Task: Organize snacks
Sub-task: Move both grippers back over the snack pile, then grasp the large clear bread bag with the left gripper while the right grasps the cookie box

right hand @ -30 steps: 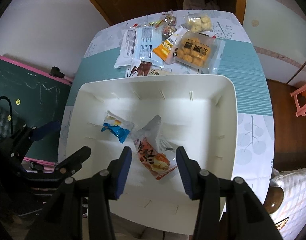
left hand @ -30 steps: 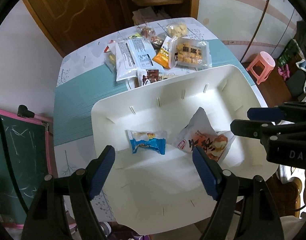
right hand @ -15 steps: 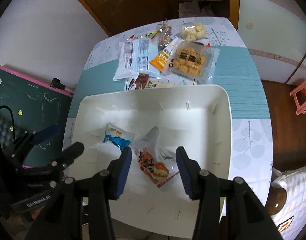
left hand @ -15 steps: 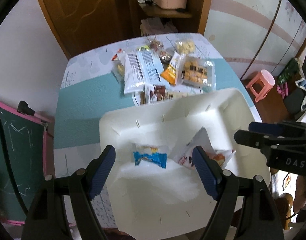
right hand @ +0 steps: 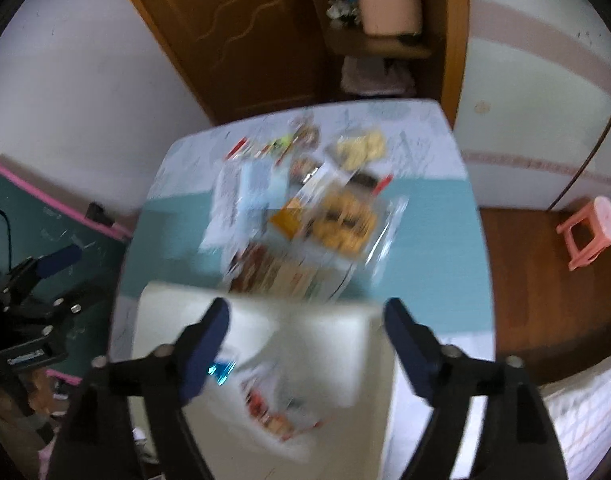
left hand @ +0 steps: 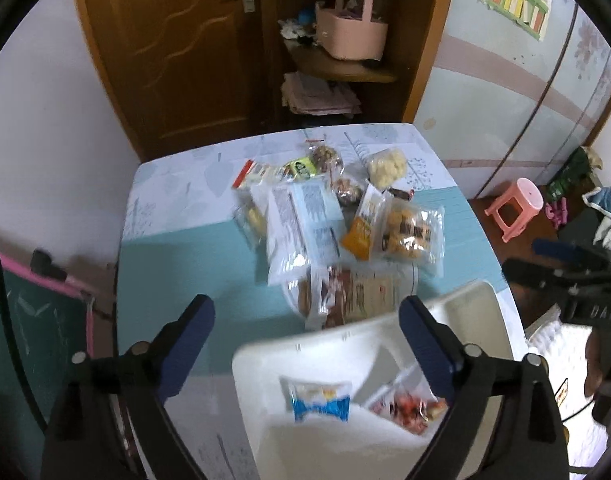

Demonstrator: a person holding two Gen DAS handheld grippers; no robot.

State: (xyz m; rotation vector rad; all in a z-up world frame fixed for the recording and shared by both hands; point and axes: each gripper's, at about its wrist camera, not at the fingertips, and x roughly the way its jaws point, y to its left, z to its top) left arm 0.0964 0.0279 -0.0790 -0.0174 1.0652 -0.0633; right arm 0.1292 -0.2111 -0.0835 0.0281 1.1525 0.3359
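A white bin (left hand: 481,312) (right hand: 169,312) stands on the near part of the table. In it lie a blue snack pack (left hand: 321,402) (right hand: 221,372) and a red and white bag (left hand: 409,408) (right hand: 273,412). A pile of snack packs (left hand: 329,224) (right hand: 301,216) lies on the table beyond the bin. My left gripper (left hand: 305,340) is open and empty, high above the bin's far rim. My right gripper (right hand: 305,336) is open and empty above the bin. The right wrist view is blurred.
The table (left hand: 177,256) has a teal runner and a white patterned cloth. A green chalkboard with a pink frame (left hand: 33,320) stands at the left. A pink stool (left hand: 513,208) stands on the floor at the right. A wooden door and shelf are behind.
Both grippers have risen and tilted up toward the far end of the table. The right gripper's jaws have opened wider. The two packs stay in the bin.
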